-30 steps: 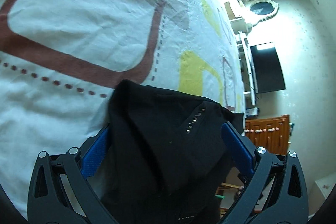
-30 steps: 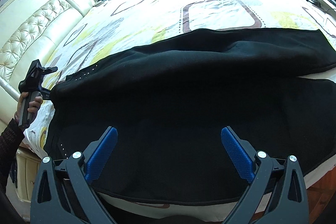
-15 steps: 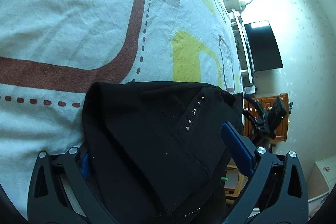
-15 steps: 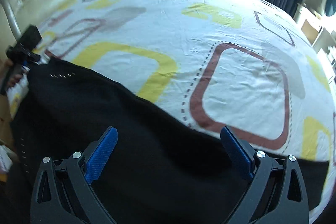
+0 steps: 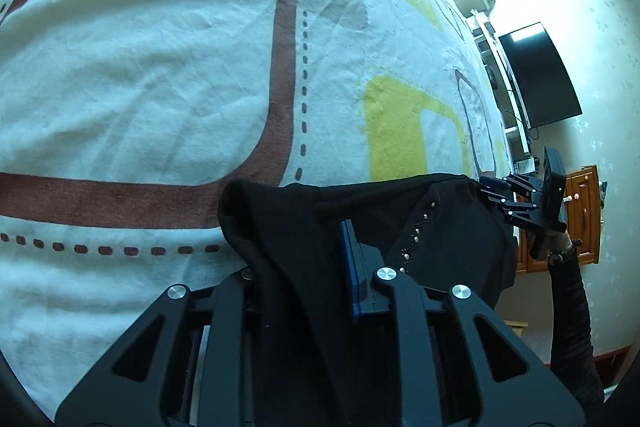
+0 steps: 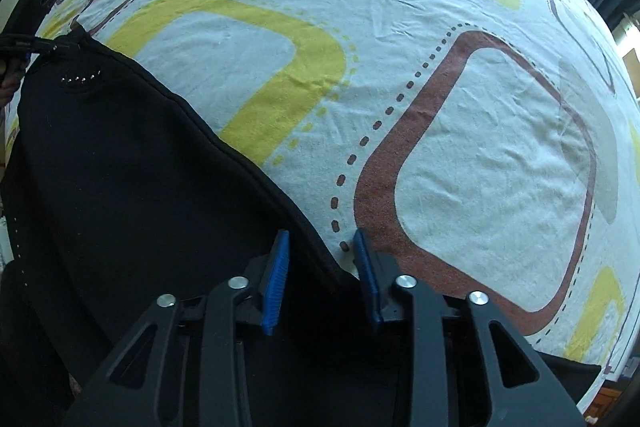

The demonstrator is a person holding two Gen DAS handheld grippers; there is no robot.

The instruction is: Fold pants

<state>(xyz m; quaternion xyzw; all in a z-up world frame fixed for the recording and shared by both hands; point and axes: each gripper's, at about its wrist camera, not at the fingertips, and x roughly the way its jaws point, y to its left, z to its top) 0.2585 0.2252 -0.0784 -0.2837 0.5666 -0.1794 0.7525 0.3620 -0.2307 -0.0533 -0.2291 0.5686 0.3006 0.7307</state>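
The left gripper [image 5: 320, 259] has its blue-padded jaws drawn tight together on a bunched fold of the black knit pants [image 5: 400, 227]; they have just been closing, and the cloth drapes over one finger so only one blue pad [image 5: 352, 267] shows. The gripper tilts steeply down toward the white bedsheet with brown and yellow rounded-rectangle outlines [image 5: 160, 67].

The right gripper [image 6: 320, 263] has also just been closing. Its two blue pads [image 6: 276, 279] stand a narrow gap apart, with the hemmed edge of the pants running between them; whether they actually press on the cloth cannot be made out. It points almost straight down at the bed.

From the left wrist view, the right gripper [image 5: 486, 189] shows at the far end of the pants, held by a hand [image 5: 560, 247] in a dark sleeve [image 5: 572, 307].

The pants lie along the near edge of the bed, their long axis running from one gripper to the other, with a short row of small metal studs [image 6: 80, 79] near the left gripper's end. Beyond them the sheet [image 6: 440, 67] stretches away bare.

Farther off stands a dark flat screen [image 5: 536, 75] on a pale wall.
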